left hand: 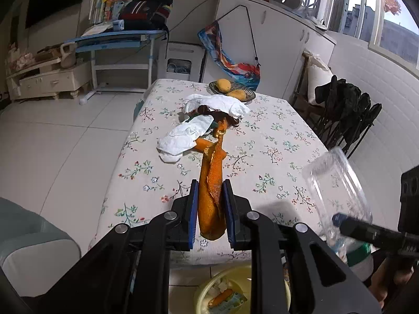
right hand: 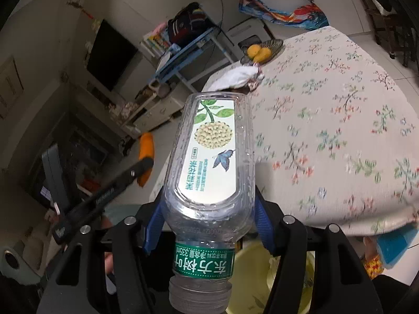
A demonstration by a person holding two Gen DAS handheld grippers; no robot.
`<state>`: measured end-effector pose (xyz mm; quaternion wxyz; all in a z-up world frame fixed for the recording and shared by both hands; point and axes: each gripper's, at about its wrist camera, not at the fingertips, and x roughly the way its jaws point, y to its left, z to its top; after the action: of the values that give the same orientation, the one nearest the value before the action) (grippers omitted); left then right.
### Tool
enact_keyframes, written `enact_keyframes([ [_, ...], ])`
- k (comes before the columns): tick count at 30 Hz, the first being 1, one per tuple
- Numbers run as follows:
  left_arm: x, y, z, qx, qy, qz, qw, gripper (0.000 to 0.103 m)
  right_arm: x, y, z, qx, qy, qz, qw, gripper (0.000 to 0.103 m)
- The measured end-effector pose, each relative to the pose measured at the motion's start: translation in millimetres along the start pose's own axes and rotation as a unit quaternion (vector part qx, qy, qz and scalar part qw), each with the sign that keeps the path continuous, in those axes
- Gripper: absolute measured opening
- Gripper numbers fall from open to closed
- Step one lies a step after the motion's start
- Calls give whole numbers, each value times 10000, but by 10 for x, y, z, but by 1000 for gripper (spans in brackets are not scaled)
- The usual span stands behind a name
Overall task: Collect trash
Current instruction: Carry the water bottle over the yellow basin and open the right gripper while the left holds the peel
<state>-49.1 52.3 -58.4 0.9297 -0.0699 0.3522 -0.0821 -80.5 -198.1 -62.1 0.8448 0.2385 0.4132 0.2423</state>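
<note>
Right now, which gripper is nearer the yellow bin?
Cannot tell. Left gripper, clamping the orange peel, and right gripper, holding the bottle, both hang above the yellow bin.

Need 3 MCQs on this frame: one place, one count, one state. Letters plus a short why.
1. Where is the yellow bin?
A on the table
B on the floor under the grippers
C on the blue desk

2. How many mangoes are in the fruit dish?
A one
B two
C four

3. The plastic bottle is:
A gripped, cap nearest the camera
B lying on the table
C gripped, full

Key:
1 B, seen below the table edge.
2 B, two yellow fruits.
3 A, right gripper jaws clamp it, see-through.
</note>
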Motion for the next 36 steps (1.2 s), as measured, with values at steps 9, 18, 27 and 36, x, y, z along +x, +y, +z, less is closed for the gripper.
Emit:
enact_keyframes([
  [9,-129,15,-120,-53,-37,-96,9999,18,118,130,-344,-245,701,-142,9971,60],
  [18,-243,-21,-261,-8,-39,-106,9999,18,411,139,-708,-446,1694,-585,9828,60],
  [27,-355,-108,-368,138,-57,-150,9998,18,677,104,-927,-654,2343,-1108,9636,60],
  [36,-428,-194,-456,288,-55,-221,9993,18,739,42,-1067,-794,2571,-1449,9522,60],
])
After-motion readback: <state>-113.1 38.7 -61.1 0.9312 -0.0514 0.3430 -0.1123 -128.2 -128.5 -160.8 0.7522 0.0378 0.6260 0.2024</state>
